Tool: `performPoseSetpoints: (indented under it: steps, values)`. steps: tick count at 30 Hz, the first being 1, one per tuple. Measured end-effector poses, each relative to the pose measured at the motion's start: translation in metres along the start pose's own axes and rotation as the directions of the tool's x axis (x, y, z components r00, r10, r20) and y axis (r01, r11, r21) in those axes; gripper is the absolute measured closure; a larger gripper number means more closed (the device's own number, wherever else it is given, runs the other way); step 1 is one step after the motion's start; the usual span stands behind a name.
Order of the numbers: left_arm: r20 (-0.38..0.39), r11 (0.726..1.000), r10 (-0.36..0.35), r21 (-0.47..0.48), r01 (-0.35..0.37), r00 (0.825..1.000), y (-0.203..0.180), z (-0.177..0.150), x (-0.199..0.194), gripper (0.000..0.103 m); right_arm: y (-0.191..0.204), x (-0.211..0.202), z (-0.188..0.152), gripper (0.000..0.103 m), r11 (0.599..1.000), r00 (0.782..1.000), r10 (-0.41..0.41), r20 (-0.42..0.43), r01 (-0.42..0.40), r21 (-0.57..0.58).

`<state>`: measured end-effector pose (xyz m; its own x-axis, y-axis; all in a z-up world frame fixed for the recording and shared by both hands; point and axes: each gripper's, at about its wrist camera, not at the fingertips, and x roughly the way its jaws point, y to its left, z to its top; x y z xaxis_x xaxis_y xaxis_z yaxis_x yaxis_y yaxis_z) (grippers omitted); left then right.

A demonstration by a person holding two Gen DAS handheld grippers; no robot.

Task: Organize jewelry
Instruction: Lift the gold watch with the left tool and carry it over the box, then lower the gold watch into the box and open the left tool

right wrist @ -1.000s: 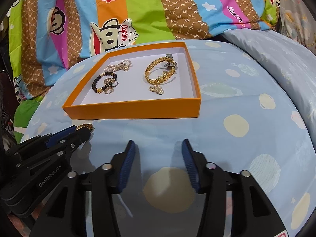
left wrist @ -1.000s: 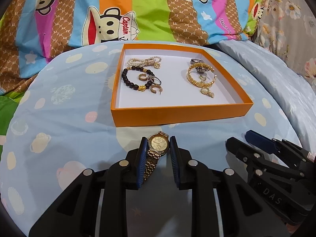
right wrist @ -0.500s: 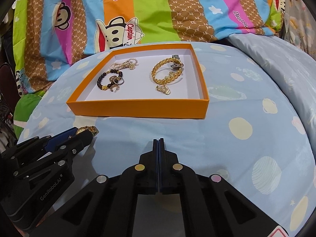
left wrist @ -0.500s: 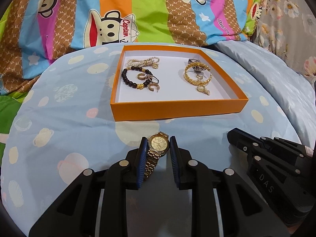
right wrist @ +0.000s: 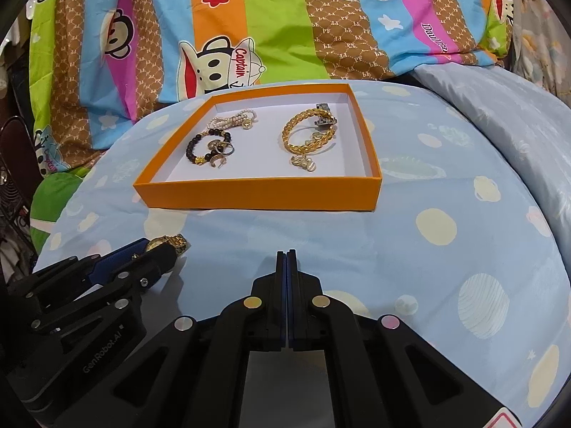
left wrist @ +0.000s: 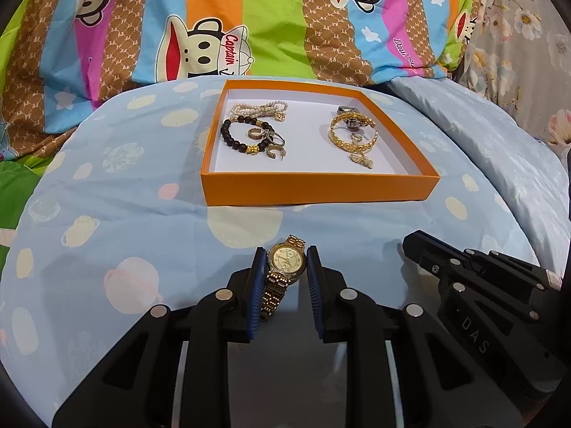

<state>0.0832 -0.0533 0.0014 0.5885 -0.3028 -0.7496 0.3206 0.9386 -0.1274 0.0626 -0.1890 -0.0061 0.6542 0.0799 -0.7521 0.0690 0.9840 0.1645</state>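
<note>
Gold watch [left wrist: 286, 263] clamped between the blue pads of the left gripper [left wrist: 286, 267], low in the centre of the left wrist view, in front of the orange box [left wrist: 317, 189].

Its round pale-gold dial faces up and its gold link band hangs down between the fingers; the band's far end is hidden behind the left pad. In the right wrist view only a gold sliver of it shows at lower left, mostly covered by black fingers. Inside the white-lined box, a pearl strand [left wrist: 258, 108], a dark bead bracelet [left wrist: 237, 135] and small rings [left wrist: 267, 139] cluster at left, tangled and hard to separate; a gold chain bracelet [left wrist: 351, 135] with charms lies at right, partly covering a darker piece. Right gripper [right wrist: 286, 255] sits bottom centre, pads pressed together on nothing, over the blue spotted sheet [right wrist: 446, 249]. Bright cartoon bedding [left wrist: 214, 28] fills the top.
</note>
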Motion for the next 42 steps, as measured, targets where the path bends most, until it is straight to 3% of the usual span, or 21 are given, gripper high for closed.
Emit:
performPoseSetpoints:
  steps: [10,24,36,42]
  values:
    - [0.022,0.999,-0.033,0.003,0.033,0.999,-0.01,0.007,-0.014,0.081,0.004,-0.016,0.014,0.103,0.999,0.999,0.034,0.034,-0.034,-0.013]
    - [0.115,0.999,-0.013,0.041,0.008,0.993,-0.016,0.074,-0.01,0.081,-0.003,-0.011,0.078,0.103,0.999,0.994,0.024,0.11,-0.021,-0.027]
    - [0.103,1.0,0.006,-0.016,-0.004,0.995,0.004,0.101,0.03,0.081,-0.015,0.026,0.098,0.103,1.0,0.996,0.022,0.087,-0.023,0.009]
    - [0.116,0.997,-0.012,-0.08,0.021,0.993,0.031,0.108,0.027,0.081,-0.021,0.032,0.096,0.103,1.0,0.996,0.009,0.085,-0.011,0.02]
